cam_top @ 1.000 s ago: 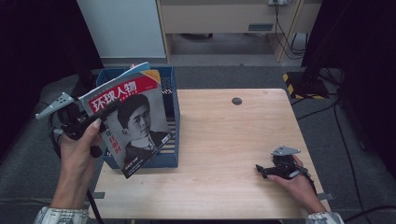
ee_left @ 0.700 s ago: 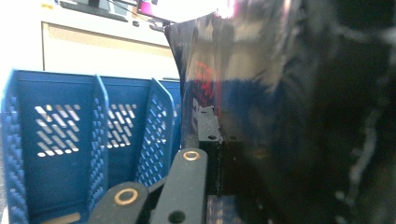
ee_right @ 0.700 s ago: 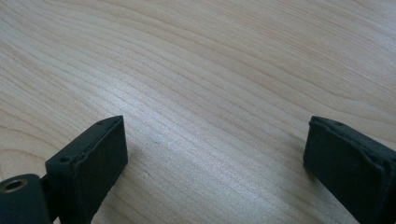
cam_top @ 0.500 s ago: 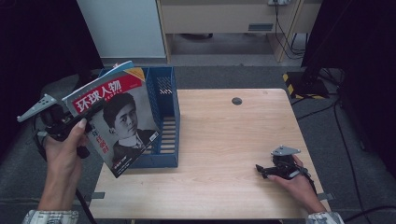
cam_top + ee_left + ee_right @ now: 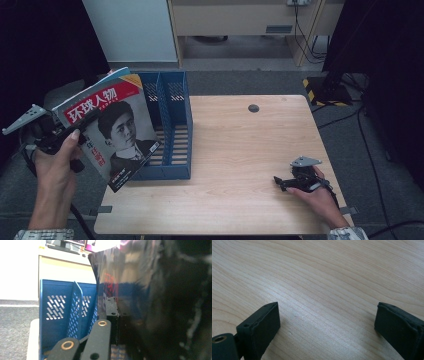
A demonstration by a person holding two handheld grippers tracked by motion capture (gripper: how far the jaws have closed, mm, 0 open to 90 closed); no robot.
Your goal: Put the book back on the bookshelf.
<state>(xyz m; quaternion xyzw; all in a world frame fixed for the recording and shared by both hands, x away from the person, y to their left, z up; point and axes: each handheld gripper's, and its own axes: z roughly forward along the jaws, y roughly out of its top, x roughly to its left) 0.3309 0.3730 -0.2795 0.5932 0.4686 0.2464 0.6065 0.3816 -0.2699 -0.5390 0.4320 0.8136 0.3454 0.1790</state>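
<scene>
At the table's left edge: my left gripper (image 5: 75, 131) holds one magazine (image 5: 111, 130) up in the air, cover toward the high camera, tilted, its lower corner hanging in front of the blue rack.
Left jaws: clamped on the magazine's left edge; in the left gripper view the glossy, blurred cover (image 5: 150, 302) stands right against my black jaws.
Left hand: one, my left hand (image 5: 55, 160), wrapped around the gripper's handle, off the table's left side.
Rack: one blue file rack (image 5: 172, 120) on the table's left part, with two compartments split by one divider (image 5: 78, 307); what lies inside I cannot tell.
Right gripper: my right gripper (image 5: 287, 182) rests low on the table near its right front corner, well apart from the rack.
Right jaws: spread wide with nothing between them, bare wood (image 5: 324, 290) under the two pads (image 5: 262, 322).
Table: one, light wood (image 5: 240, 150), with one small dark round spot (image 5: 253, 108) near its far edge.
</scene>
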